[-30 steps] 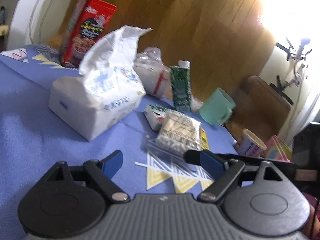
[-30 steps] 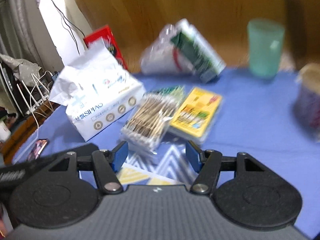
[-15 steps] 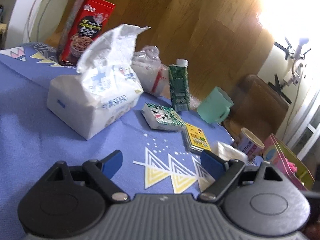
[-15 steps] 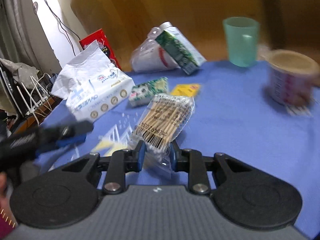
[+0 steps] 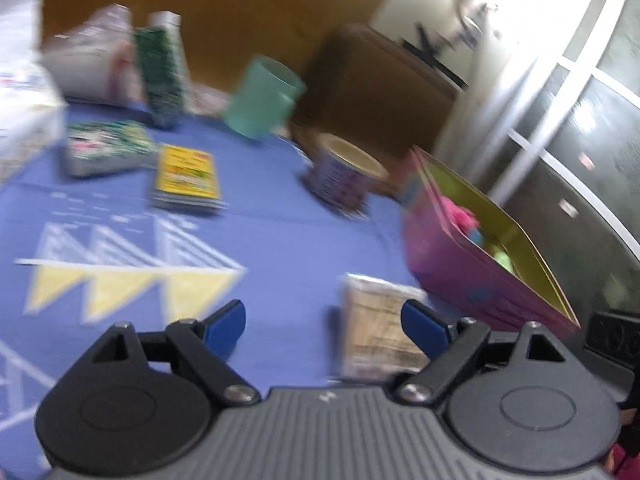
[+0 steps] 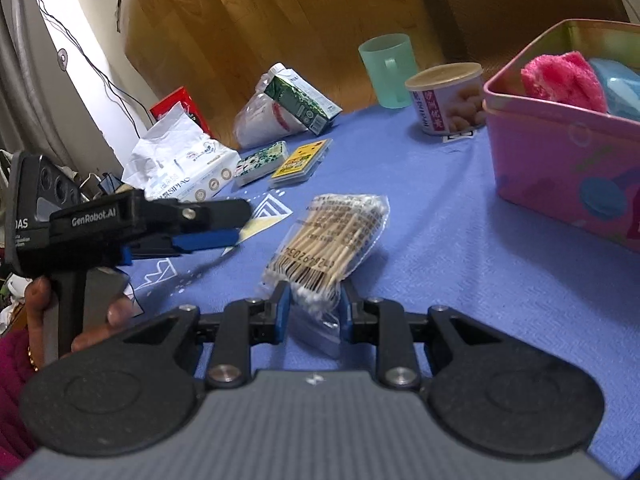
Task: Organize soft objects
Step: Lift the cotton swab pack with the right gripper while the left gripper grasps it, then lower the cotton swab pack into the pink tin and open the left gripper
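Right gripper (image 6: 311,307) now clamped on near end of cotton swab bag (image 6: 332,236); jaws closed within last second, bag lifted off blue tablecloth (image 6: 460,240), now nearer to pink tin (image 6: 560,168). Means pickup done, drop into tin probably next. Left gripper (image 5: 323,322) wide, empty. Left view blurred: bag only pale shape. Right view alone shows pink cloth (image 6: 560,76) inside tin.

Swab pack (image 6: 332,240) on cloth (image 6: 440,208) just ahead of my R gripper (image 6: 312,308); tin (image 6: 560,152) to its right w/ towel (image 6: 564,80) inside. Can (image 6: 448,100) left of tin, cup (image 6: 388,68) behind. Tissue pack (image 6: 188,168) far left; carton (image 6: 300,100) behind card packs (image 6: 280,160).
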Demonstrator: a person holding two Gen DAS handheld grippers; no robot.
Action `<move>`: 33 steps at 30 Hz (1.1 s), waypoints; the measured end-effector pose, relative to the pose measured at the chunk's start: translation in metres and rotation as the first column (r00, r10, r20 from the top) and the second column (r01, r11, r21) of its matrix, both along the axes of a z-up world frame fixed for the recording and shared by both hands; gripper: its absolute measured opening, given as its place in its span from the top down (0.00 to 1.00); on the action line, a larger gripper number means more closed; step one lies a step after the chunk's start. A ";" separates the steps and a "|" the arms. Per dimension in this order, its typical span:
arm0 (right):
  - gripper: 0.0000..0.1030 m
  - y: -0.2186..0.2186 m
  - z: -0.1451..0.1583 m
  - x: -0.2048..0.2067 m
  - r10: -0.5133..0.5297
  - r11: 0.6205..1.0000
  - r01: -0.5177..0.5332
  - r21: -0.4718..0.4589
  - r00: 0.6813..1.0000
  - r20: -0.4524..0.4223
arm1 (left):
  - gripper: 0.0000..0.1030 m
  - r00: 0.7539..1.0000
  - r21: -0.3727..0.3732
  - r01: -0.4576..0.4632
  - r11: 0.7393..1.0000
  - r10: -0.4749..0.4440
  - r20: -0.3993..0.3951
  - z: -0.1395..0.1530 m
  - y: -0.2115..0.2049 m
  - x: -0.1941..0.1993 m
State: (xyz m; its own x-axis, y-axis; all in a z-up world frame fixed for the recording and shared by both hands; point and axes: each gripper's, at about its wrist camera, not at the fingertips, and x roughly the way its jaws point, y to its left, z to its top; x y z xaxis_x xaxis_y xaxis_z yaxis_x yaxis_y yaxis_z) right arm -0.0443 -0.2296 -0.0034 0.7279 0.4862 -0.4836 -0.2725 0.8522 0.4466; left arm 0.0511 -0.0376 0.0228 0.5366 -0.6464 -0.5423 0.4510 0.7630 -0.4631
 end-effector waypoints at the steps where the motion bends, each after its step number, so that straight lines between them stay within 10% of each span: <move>1: 0.72 0.001 0.000 -0.001 0.002 1.000 -0.002 -0.007 1.000 0.008 | 0.25 1.000 0.002 0.023 1.000 -0.023 -0.012 -0.001 -0.008 0.001; 6: 0.73 -0.003 0.001 -0.009 0.006 0.999 -0.004 -0.032 0.999 0.054 | 0.55 0.993 -0.011 0.097 0.995 -0.098 -0.065 -0.004 -0.034 0.006; 18: 0.73 -0.075 0.042 -0.042 -0.237 0.963 0.264 -0.054 0.925 0.298 | 0.55 0.943 0.026 0.303 0.953 -0.304 0.137 0.065 -0.158 0.016; 24: 0.73 -0.127 0.049 -0.044 -0.417 0.866 0.486 -0.118 0.832 0.367 | 0.46 0.905 0.093 0.367 0.926 -0.378 0.194 0.075 -0.247 0.022; 28: 0.68 -0.162 0.042 -0.015 -0.575 0.712 0.669 -0.212 0.729 0.370 | 0.43 0.922 0.150 0.319 0.936 -0.344 0.181 0.062 -0.280 0.028; 33: 0.66 -0.190 0.033 -0.019 -0.647 0.702 0.703 -0.115 0.696 0.310 | 0.42 0.936 0.132 0.289 0.948 -0.309 0.166 0.050 -0.260 0.024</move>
